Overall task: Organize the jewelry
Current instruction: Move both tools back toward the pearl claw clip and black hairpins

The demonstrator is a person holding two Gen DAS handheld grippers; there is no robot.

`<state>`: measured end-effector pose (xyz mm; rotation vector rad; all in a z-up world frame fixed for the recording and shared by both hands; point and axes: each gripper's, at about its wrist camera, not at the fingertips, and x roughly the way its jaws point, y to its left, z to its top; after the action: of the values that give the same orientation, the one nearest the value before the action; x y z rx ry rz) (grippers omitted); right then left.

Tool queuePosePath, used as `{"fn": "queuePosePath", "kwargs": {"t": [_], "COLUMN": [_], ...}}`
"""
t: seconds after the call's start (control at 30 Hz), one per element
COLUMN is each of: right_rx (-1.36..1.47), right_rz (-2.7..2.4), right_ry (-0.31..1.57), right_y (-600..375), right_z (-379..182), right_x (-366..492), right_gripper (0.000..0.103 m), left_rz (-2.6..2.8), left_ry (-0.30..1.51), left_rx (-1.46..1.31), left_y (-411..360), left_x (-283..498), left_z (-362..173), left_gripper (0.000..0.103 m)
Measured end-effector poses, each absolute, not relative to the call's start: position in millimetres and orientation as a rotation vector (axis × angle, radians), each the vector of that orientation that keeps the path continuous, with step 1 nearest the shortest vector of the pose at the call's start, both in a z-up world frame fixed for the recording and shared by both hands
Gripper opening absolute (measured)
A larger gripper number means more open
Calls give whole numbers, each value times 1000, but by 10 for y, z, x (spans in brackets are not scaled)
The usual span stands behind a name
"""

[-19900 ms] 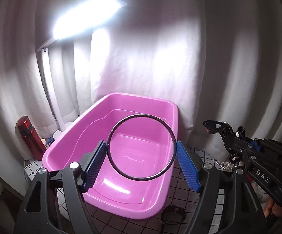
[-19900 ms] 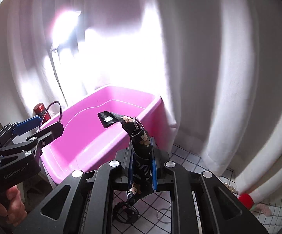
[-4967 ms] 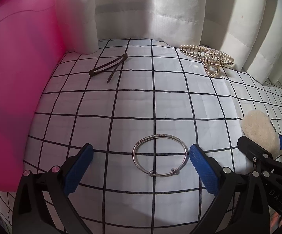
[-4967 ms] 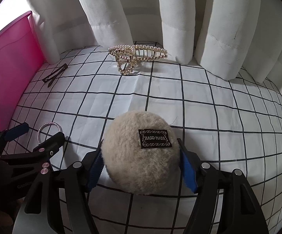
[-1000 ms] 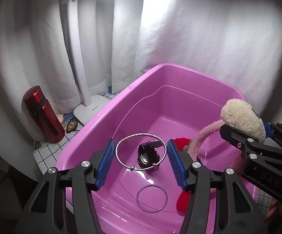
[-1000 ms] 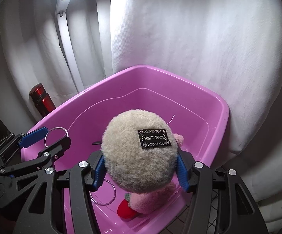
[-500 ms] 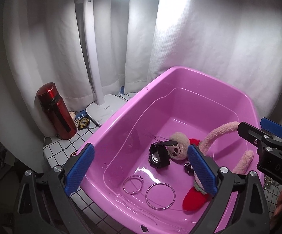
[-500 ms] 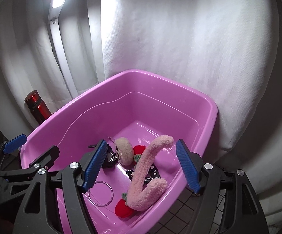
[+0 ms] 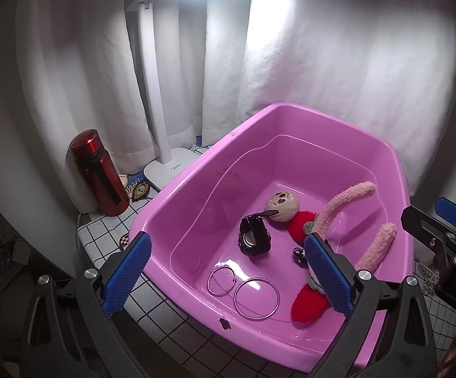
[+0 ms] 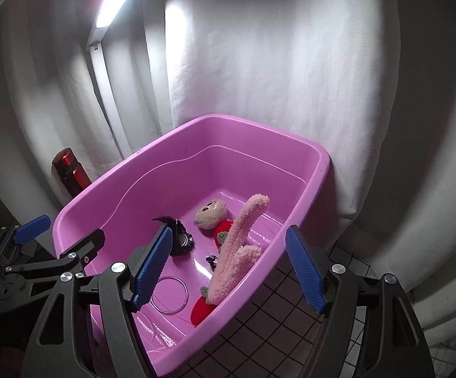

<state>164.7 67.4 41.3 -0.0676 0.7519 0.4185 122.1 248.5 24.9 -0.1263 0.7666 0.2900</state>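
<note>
Nearest the lens, the left gripper (image 9: 225, 272) hangs over the near rim of the pink tub (image 9: 338, 119) with its blue pads spread wide and nothing between them; the right gripper (image 10: 228, 266) is the same, jaws wide apart and empty, poised above the tub's right-hand edge, which reads as both tools having let go and standing clear of the container. Just beyond the left pads, two silver bangles (image 9: 243, 286) lie flat on the tub floor, the smaller ring touching or nearly touching the larger, close to the near wall where a drop from the rim would leave them. Next to them sprawls a plush headband (image 9: 347, 217) with pink fuzzy arms, red ends and a small smiling face; one arm leans up against the right wall, probably because it is too long to lie flat. A black watch (image 9: 254, 236) stands on its strap beside the face, and a small dark trinket (image 9: 299, 253) sits between watch and plush; what it is cannot be told. So the jewelry is gathered loosely in one bin, not sorted. Farther off, outside the tub, a red bottle (image 9: 97, 173) and the white lamp base (image 9: 171, 170) stand on the gridded cloth (image 9: 108, 230) against the white curtain (image 9: 338, 47).
</note>
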Motion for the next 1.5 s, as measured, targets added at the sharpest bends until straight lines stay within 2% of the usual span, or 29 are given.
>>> {"fn": "queuePosePath", "kwargs": {"t": [0.37,0.83,1.17,1.5], "right_rx": [-7,87,175,232], "right_rz": [327,81,-37,-54], "right_ry": [751,825,878,926], "right_y": [57,-1196,-1797,-1891], "right_z": [386,-18,-389,-790], "right_x": [1183,509,259,399], "right_gripper": [71,71,71,71], "left_rz": [185,-55,-171,-131], "left_ry": [759,747,842,915], "left_rx": [-112,-31,28,66], "left_y": [2027,888,212,88], "left_x": [1042,824,918,1141], "left_z": [359,382,-97,-626], "left_gripper": [96,96,96,96]}}
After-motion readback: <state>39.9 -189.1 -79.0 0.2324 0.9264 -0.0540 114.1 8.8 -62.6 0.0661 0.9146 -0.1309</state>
